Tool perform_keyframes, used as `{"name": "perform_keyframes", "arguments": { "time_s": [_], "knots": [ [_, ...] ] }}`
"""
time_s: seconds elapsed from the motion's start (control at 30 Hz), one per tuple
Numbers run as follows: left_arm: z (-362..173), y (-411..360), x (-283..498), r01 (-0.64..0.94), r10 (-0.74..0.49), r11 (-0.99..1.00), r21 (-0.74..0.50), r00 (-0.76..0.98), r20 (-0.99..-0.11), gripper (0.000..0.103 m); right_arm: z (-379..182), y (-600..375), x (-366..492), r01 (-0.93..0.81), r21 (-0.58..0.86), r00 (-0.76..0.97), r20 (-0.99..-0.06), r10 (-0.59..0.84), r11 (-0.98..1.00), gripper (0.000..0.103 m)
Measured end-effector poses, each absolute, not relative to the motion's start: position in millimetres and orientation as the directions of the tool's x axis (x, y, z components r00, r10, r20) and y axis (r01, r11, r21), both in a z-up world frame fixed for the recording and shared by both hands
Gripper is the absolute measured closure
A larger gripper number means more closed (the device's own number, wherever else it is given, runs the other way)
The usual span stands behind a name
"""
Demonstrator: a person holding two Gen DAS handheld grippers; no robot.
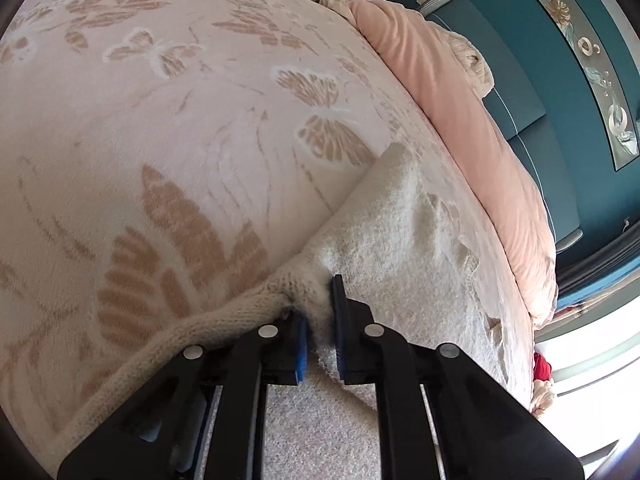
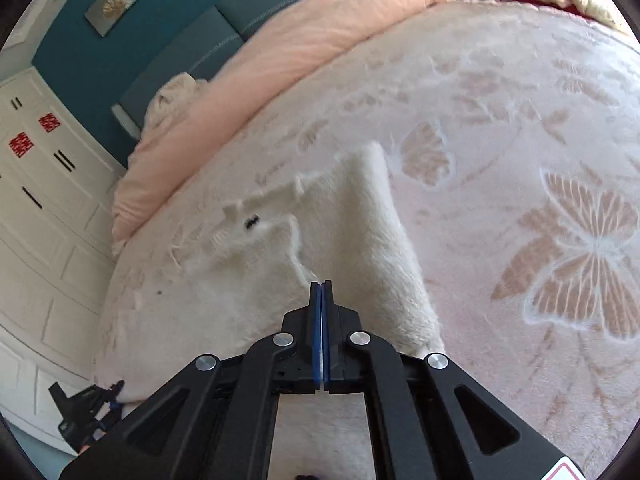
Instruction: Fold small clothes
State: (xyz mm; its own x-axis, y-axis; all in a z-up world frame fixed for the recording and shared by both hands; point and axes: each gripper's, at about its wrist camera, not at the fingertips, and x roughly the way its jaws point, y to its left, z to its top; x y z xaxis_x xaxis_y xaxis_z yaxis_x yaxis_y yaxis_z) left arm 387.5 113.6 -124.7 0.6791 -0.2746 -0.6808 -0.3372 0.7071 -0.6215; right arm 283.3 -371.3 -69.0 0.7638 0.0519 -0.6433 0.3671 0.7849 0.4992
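left hand-held gripper (image 1: pixel 320 316) pinching cream sweater (image 1: pixel 400 240) hem, right hand-held gripper (image 2: pixel 321 300) pressed together over it, butterfly blanket (image 1: pixel 160 120) beneath

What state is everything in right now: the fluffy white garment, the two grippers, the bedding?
Left gripper: shut on the sweater's knit edge, fabric bunched between its fingers.
Right gripper: shut, fingers pressed together over the sweater; whether it pinches fabric is unclear.
Sweater: lying on the blanket, partly folded.
Blanket: spread flat over the bed.
Pink duvet: rolled up along the headboard side.
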Motion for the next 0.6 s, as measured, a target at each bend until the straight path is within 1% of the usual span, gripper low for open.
{"name": "perform_keyframes", "arguments": {
  "time_s": [0.07, 0.13, 0.2, 0.3, 0.33, 0.4, 0.43, 0.47, 0.5, 0.53, 0.57, 0.6],
  "knots": [
    [-126.7, 111.7, 385.1, -0.309, -0.265, 0.727, -0.613, 0.697, -0.666, 0.092, -48.8, -349.9, 301.2, 0.294, 0.455, 0.761, -0.644, 0.083, 0.841, 0.103],
    [-127.5, 110.0, 382.3, -0.29, -0.257, 0.739, -0.608, 0.713, -0.653, 0.092, -44.4, -324.8, 331.7, 0.219, 0.38, 0.728, -0.677, 0.109, 0.898, 0.103],
    [-129.8, 110.4, 380.0, -0.273, -0.261, 0.739, -0.616, 0.727, -0.636, 0.092, -59.4, -302.5, 366.9, 0.167, 0.341, 0.669, -0.728, 0.148, 0.925, 0.103],
    [-133.6, 110.1, 376.4, -0.248, -0.261, 0.743, -0.622, 0.748, -0.61, 0.092, -105.9, -294.2, 410.7, 0.196, 0.295, 0.57, -0.81, 0.136, 0.935, 0.103],
    [-134.5, 109.7, 375.3, -0.243, -0.26, 0.743, -0.624, 0.754, -0.604, 0.092, -116.9, -298.6, 418.5, 0.207, 0.304, 0.568, -0.811, 0.138, 0.93, 0.103],
    [-136.2, 108.9, 374.4, -0.238, -0.255, 0.746, -0.622, 0.761, -0.597, 0.092, -108.9, -308.5, 420.8, 0.275, 0.386, 0.61, -0.778, 0.151, 0.88, 0.102],
    [-137.1, 108.5, 373.7, -0.234, -0.254, 0.747, -0.623, 0.765, -0.592, 0.092, -100.1, -311.6, 418.0, 0.288, 0.453, 0.646, -0.742, 0.178, 0.844, 0.098],
    [-137.8, 108.7, 373.6, -0.231, -0.253, 0.747, -0.623, 0.768, -0.588, 0.092, -92.3, -313.5, 413.4, 0.263, 0.501, 0.691, -0.695, 0.201, 0.825, 0.098],
    [-138.5, 108.0, 373.7, -0.227, -0.25, 0.75, -0.622, 0.772, -0.584, 0.092, -93.4, -315.2, 411.2, 0.26, 0.47, 0.703, -0.691, 0.169, 0.843, 0.101],
    [-139.2, 107.6, 374.0, -0.227, -0.249, 0.75, -0.621, 0.773, -0.584, 0.092, -105.1, -313.0, 416.1, 0.286, 0.38, 0.646, -0.754, 0.116, 0.88, 0.103],
    [-138.9, 107.2, 374.3, -0.228, -0.246, 0.752, -0.618, 0.773, -0.585, 0.092, -119.8, -313.4, 420.3, 0.276, 0.348, 0.589, -0.798, 0.129, 0.896, 0.103],
    [-137.7, 106.7, 374.3, -0.23, -0.245, 0.754, -0.615, 0.771, -0.588, 0.092, -114.8, -315.7, 415.7, 0.263, 0.362, 0.62, -0.774, 0.131, 0.894, 0.103]
  ]
}}
